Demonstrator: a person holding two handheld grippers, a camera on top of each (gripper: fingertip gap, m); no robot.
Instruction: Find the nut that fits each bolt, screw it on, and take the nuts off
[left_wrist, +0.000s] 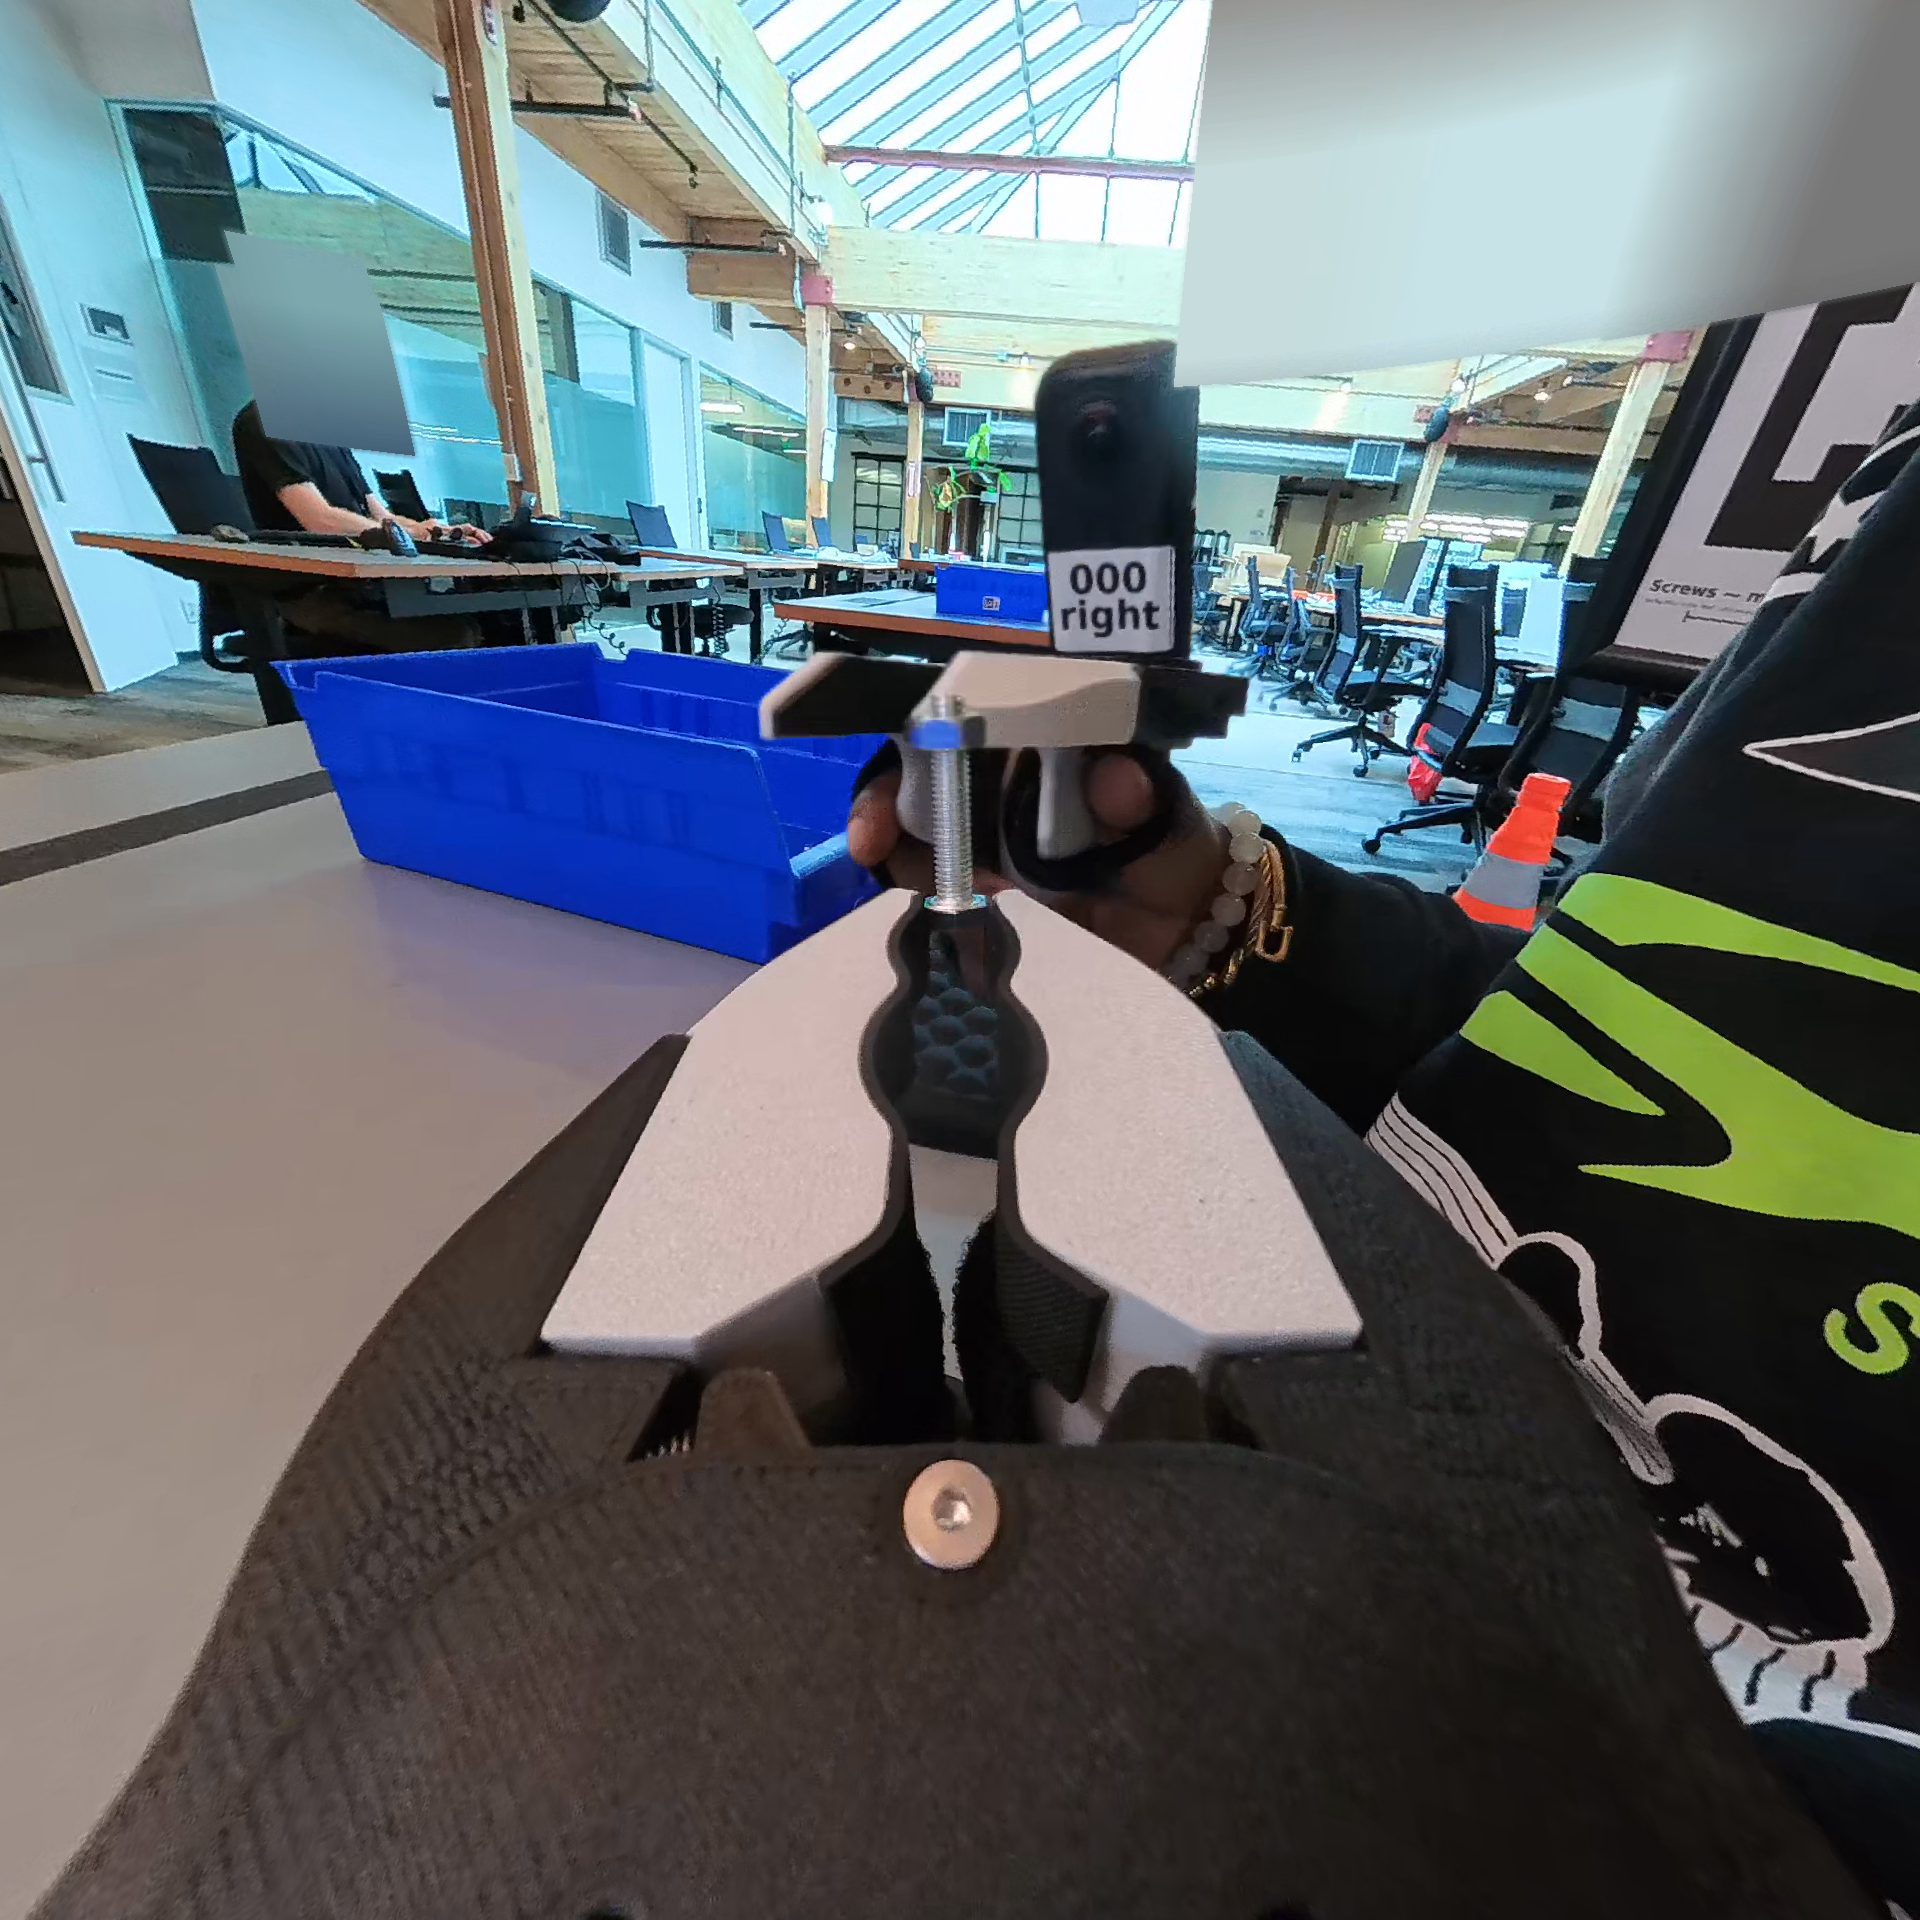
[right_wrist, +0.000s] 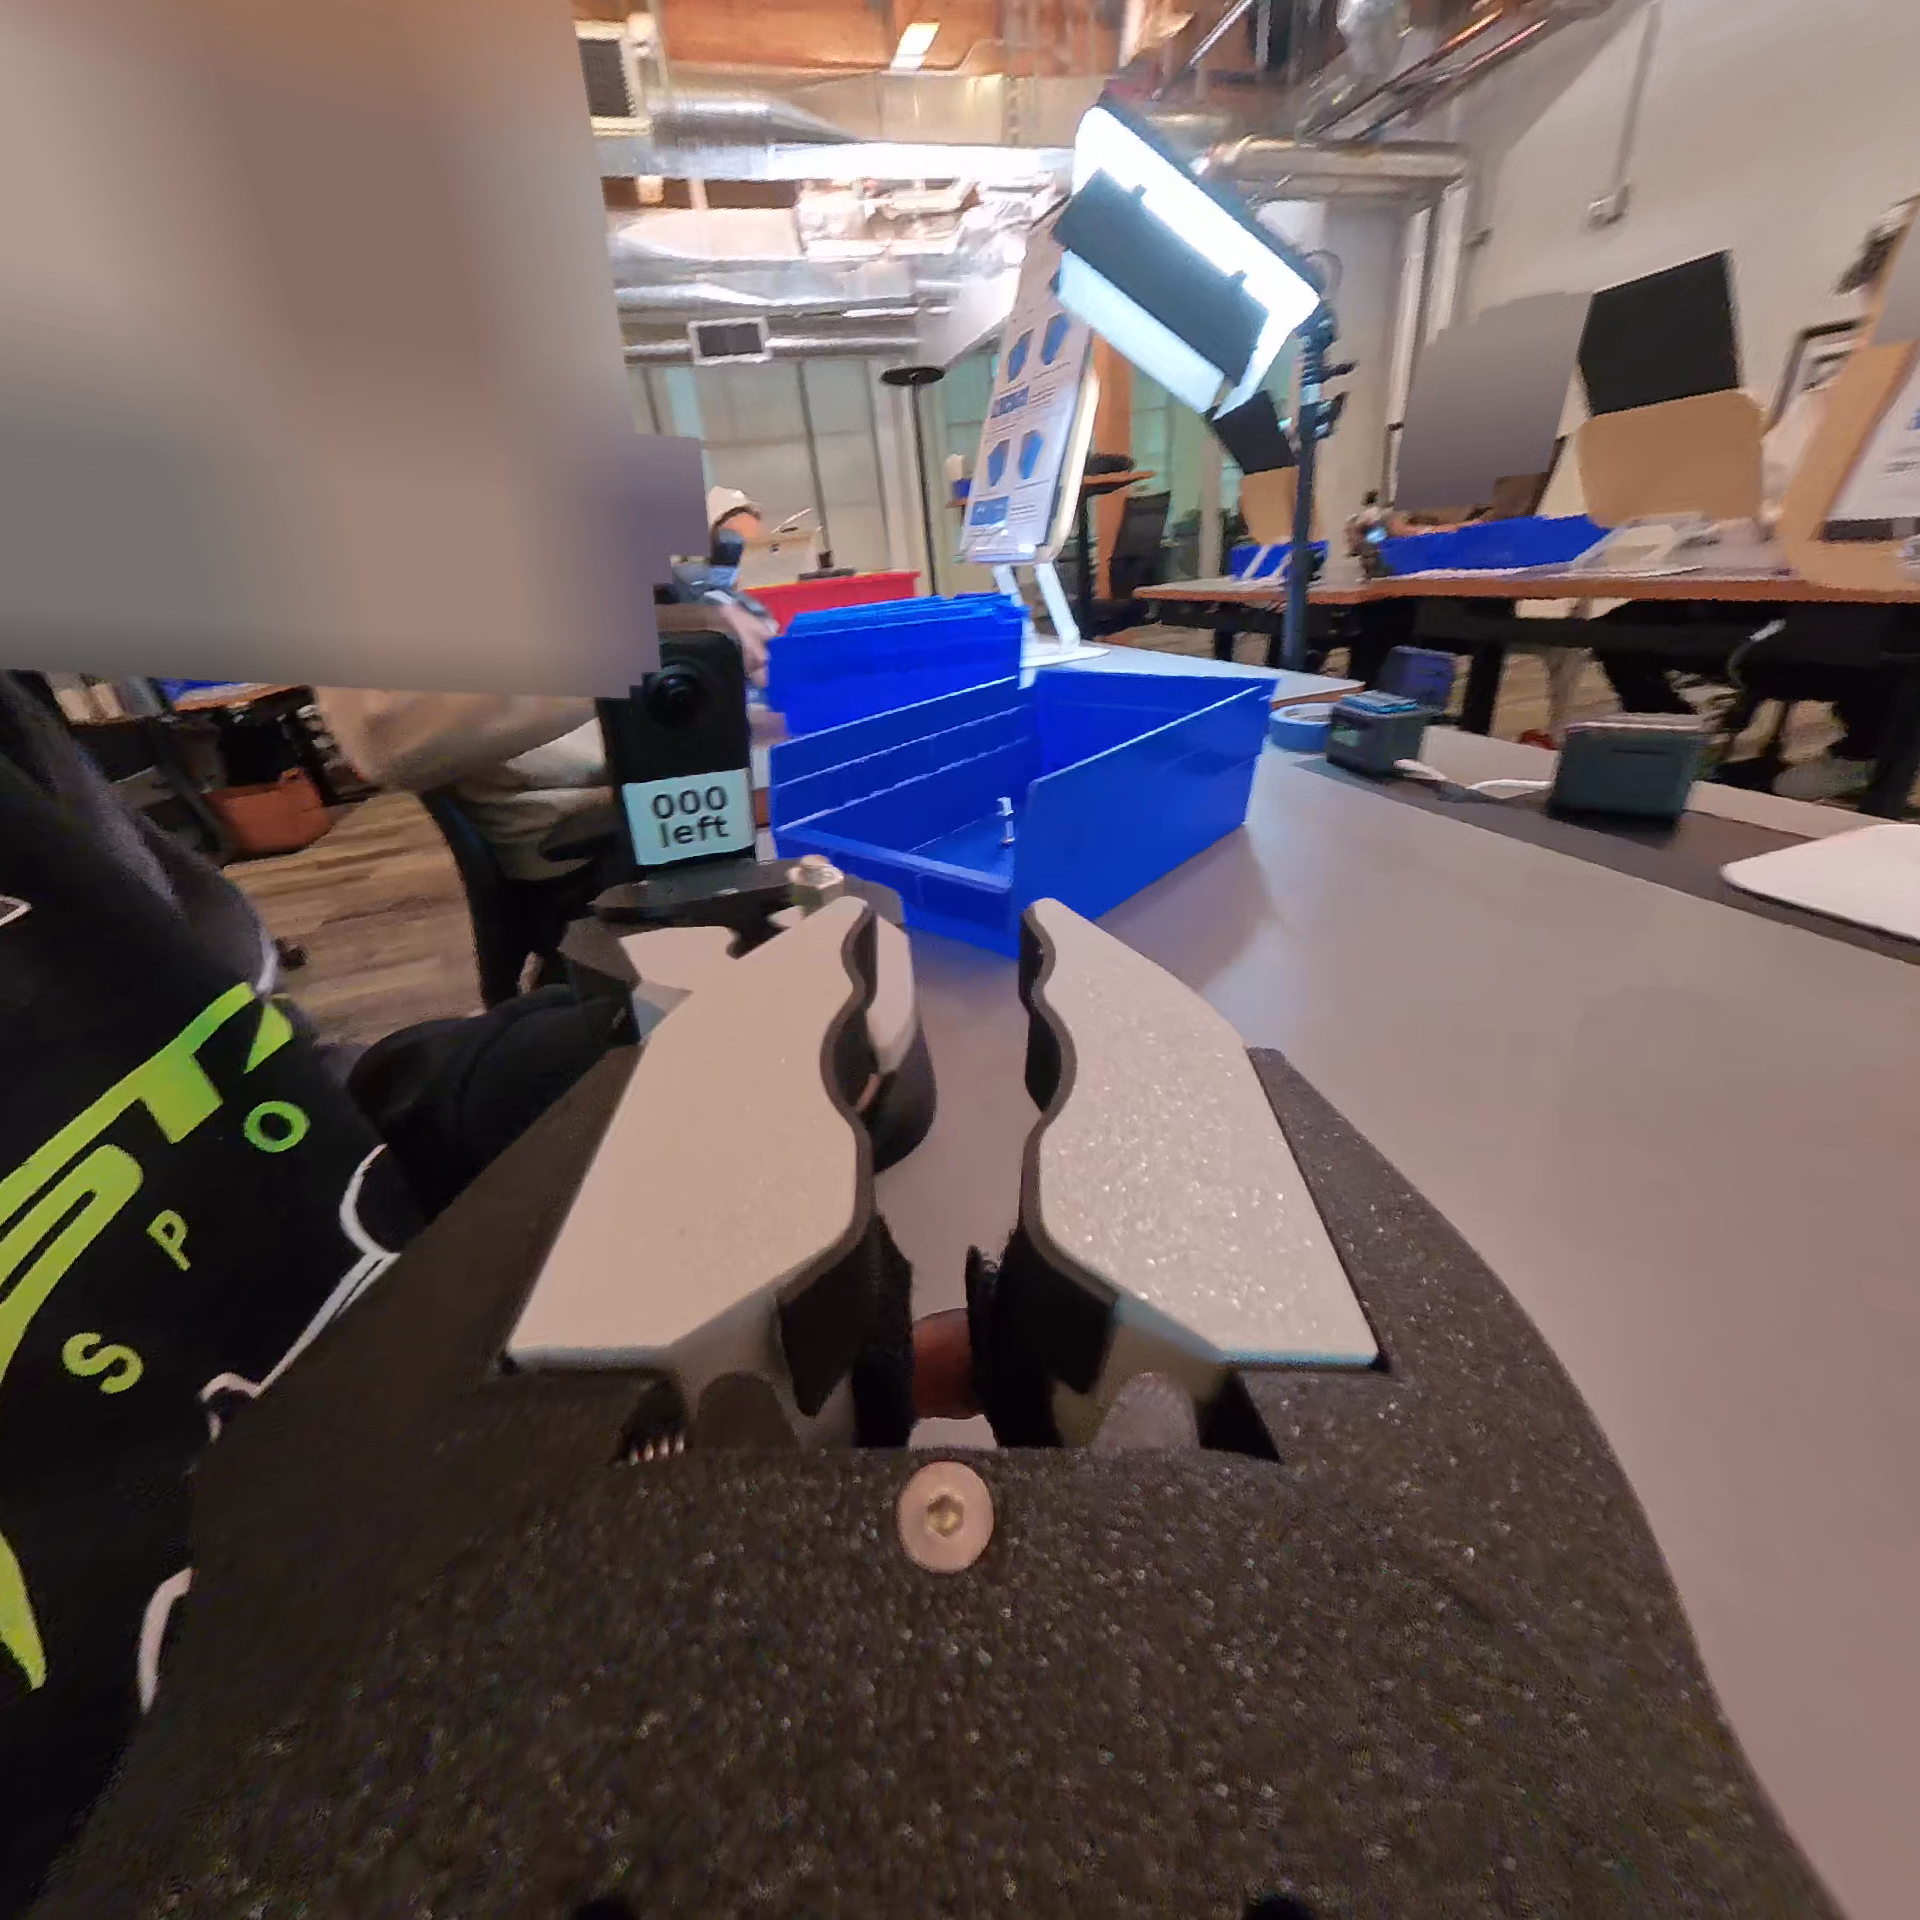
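1. the left gripper (left_wrist: 954, 906) pinches the head of a silver bolt (left_wrist: 953, 805) at its fingertips, the bolt pointing away from it.
2. a nut (left_wrist: 943, 730) sits at the bolt's far end, beside the right gripper (right_wrist: 951, 925).
3. the right gripper's fingers are spread, with nothing between them.
4. a blue bin (left_wrist: 582, 769) stands on the grey table (left_wrist: 260, 1039).

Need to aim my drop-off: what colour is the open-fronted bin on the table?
Solid blue bin; it shows best in the right wrist view.

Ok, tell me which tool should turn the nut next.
Right. The right tool is open and empty beside the silver hex nut; the left tool is clamping the silver threaded bolt.
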